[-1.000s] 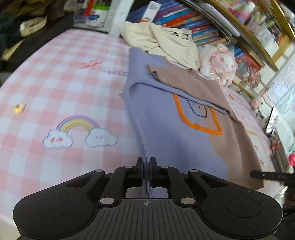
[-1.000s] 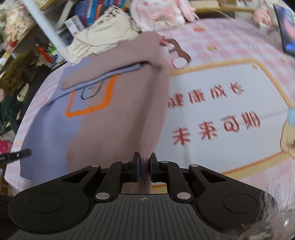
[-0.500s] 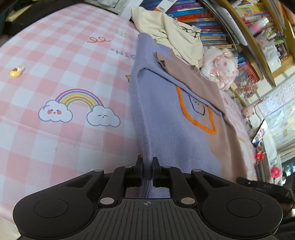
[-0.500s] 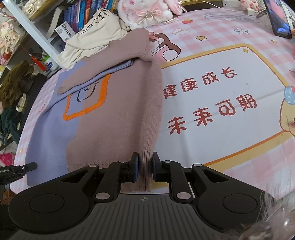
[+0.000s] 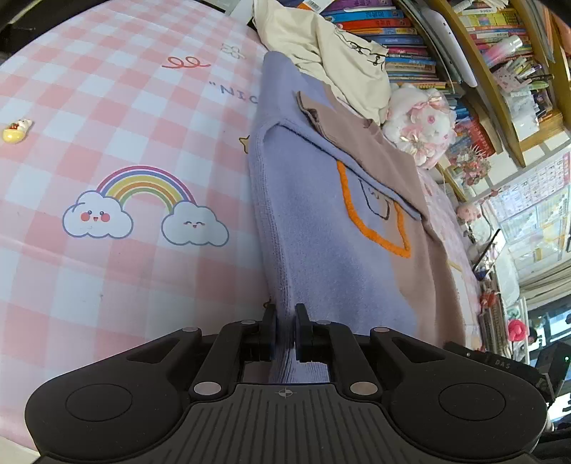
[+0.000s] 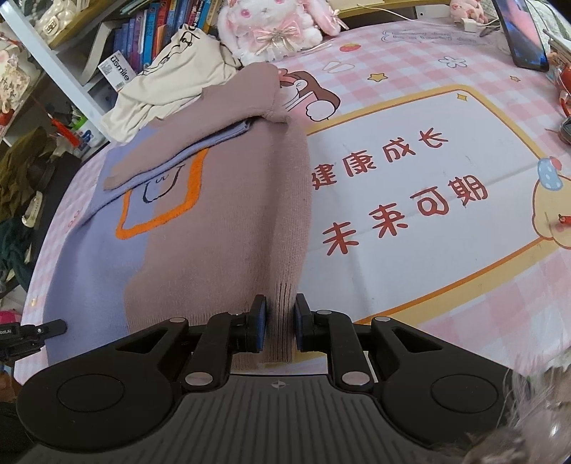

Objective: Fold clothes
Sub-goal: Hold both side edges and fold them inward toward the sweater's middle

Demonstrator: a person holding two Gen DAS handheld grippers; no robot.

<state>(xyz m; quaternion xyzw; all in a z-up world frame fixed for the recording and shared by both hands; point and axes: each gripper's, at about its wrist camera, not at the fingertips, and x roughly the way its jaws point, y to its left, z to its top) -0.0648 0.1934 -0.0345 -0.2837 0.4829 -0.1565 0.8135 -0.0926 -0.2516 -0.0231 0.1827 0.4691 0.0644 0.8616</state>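
A knit sweater, lavender (image 5: 314,228) on one half and dusty brown (image 6: 221,242) on the other, lies flat on the pink checked cover with an orange-outlined square on its chest and both sleeves folded across. My left gripper (image 5: 284,332) is shut on the lavender hem corner. My right gripper (image 6: 280,323) is shut on the brown hem corner, the ribbed edge pinched between its blue pads. Each gripper's tip shows at the edge of the other's view.
A cream garment (image 5: 332,60) (image 6: 171,82) is heaped beyond the sweater's collar, beside a pink-and-white plush toy (image 5: 417,121) (image 6: 271,25). Bookshelves (image 5: 410,39) rise behind. A phone (image 6: 524,35) leans at the far right, and a small yellow figure (image 5: 16,130) lies at the far left.
The left wrist view has tilted and sunk a little, so the sweater now runs more steeply up the frame. Both grippers keep their hold on the hem; the right one has barely moved.
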